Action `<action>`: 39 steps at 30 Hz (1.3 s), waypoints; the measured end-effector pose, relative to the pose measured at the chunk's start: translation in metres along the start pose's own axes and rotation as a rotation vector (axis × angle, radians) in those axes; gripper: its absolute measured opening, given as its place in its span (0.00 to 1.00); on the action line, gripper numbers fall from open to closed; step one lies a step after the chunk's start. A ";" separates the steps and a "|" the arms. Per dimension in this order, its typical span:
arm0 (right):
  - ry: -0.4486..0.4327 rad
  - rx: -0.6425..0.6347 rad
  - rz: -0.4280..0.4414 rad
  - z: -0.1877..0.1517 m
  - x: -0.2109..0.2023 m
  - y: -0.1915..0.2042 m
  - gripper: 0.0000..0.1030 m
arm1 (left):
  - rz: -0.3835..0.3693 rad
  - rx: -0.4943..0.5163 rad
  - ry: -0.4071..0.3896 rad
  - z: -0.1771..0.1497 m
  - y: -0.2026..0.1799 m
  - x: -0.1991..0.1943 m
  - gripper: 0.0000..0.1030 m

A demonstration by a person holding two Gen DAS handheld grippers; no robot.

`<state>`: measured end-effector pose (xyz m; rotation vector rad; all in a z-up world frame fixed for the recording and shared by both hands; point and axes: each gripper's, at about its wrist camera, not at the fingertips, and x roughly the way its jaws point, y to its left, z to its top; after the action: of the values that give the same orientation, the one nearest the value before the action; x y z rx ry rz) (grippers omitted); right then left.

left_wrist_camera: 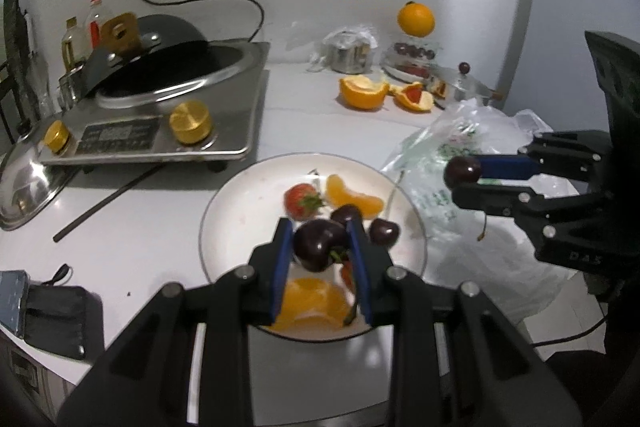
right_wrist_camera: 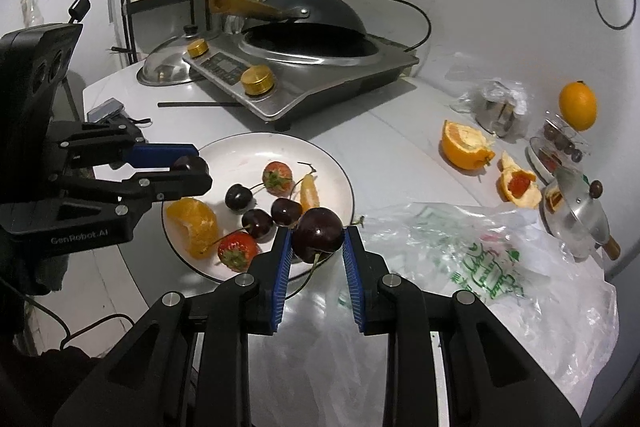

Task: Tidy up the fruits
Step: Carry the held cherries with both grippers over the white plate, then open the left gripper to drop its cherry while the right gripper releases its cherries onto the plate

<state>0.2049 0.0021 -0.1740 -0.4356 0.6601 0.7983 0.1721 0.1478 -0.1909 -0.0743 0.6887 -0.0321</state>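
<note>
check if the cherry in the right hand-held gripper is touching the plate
Apart. The left wrist view shows the right hand-held gripper holding its cherry above the plastic bag, clear of the plate.

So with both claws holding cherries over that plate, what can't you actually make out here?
- Left wrist view: the white round plate has its near fruit partly covered by the left gripper and its dark cherry.
- Right wrist view: green print on the clear plastic bag is crumpled, unreadable.
- Both views: the clear fruit container contents are too small.

plate (right_wrist_camera: 340, 179) glossy ceramic | cooker (right_wrist_camera: 320, 83) brushed metal | bag (right_wrist_camera: 480, 267) crinkled plastic
</note>
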 end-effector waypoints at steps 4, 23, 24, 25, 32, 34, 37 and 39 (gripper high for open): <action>0.007 -0.007 0.008 0.004 0.007 0.004 0.27 | 0.012 -0.016 0.006 -0.003 0.011 0.003 0.28; 0.042 -0.022 0.039 0.018 0.040 0.015 0.27 | 0.035 -0.062 0.066 -0.015 0.040 0.037 0.28; 0.043 -0.023 0.039 0.018 0.041 0.014 0.27 | 0.033 -0.064 0.066 -0.015 0.041 0.038 0.28; 0.045 -0.023 0.039 0.018 0.042 0.014 0.27 | 0.032 -0.065 0.067 -0.015 0.041 0.038 0.28; 0.051 -0.026 0.046 0.023 0.050 0.015 0.27 | 0.040 -0.080 0.084 -0.016 0.045 0.046 0.32; 0.052 -0.029 0.048 0.024 0.052 0.017 0.27 | 0.040 -0.085 0.078 -0.016 0.046 0.045 0.44; 0.057 -0.034 0.050 0.027 0.056 0.019 0.27 | 0.031 -0.086 0.063 -0.015 0.047 0.041 0.50; 0.057 -0.040 0.053 0.029 0.057 0.021 0.27 | 0.030 -0.089 0.058 -0.014 0.048 0.039 0.50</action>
<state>0.2290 0.0614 -0.1952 -0.4801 0.7117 0.8528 0.1932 0.1931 -0.2303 -0.1489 0.7490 0.0250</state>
